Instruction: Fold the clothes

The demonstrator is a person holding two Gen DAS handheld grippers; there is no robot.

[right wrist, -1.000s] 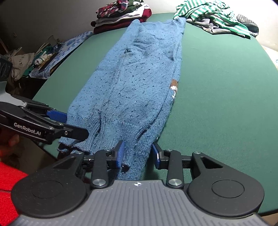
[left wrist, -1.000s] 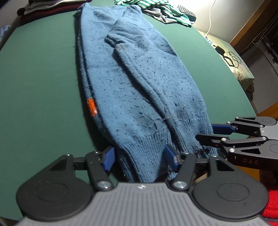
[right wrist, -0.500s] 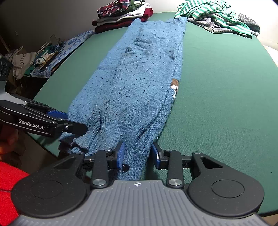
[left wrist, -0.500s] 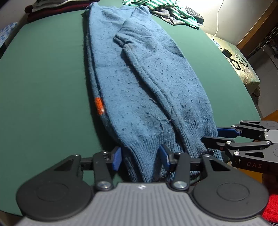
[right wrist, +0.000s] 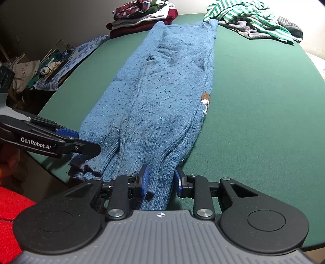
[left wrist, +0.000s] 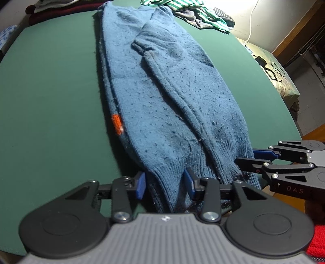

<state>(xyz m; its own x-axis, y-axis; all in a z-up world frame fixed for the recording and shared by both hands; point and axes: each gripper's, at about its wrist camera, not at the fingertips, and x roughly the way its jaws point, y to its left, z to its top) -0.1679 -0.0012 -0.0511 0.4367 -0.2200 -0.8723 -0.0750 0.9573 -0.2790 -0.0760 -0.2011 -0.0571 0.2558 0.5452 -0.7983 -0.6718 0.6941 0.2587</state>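
Note:
A blue knitted sweater point(left wrist: 162, 91) point(right wrist: 162, 91) lies folded into a long strip on the green table point(left wrist: 50, 91) point(right wrist: 254, 111), its ribbed hem at the near edge. An orange patch point(left wrist: 116, 122) point(right wrist: 205, 97) shows on one side. My left gripper point(left wrist: 165, 182) point(right wrist: 87, 140) is closing on one hem corner, and the fabric fills the gap between its blue pads. My right gripper point(right wrist: 161, 180) point(left wrist: 246, 157) is closing on the other hem corner, with the knit bunched between its pads.
A stack of folded clothes point(right wrist: 142, 18) point(left wrist: 40, 10) sits at the far end of the table, next to a loose green-striped pile point(right wrist: 254, 18) point(left wrist: 193, 12). Clutter point(right wrist: 30, 71) lies past the table's left edge. A red sleeve point(right wrist: 10, 213) is close by.
Both pairs of jaws have narrowed around the hem. The left closed steadily and the right only in the last half second. Neither hand has shifted, and the sweater lies as before.

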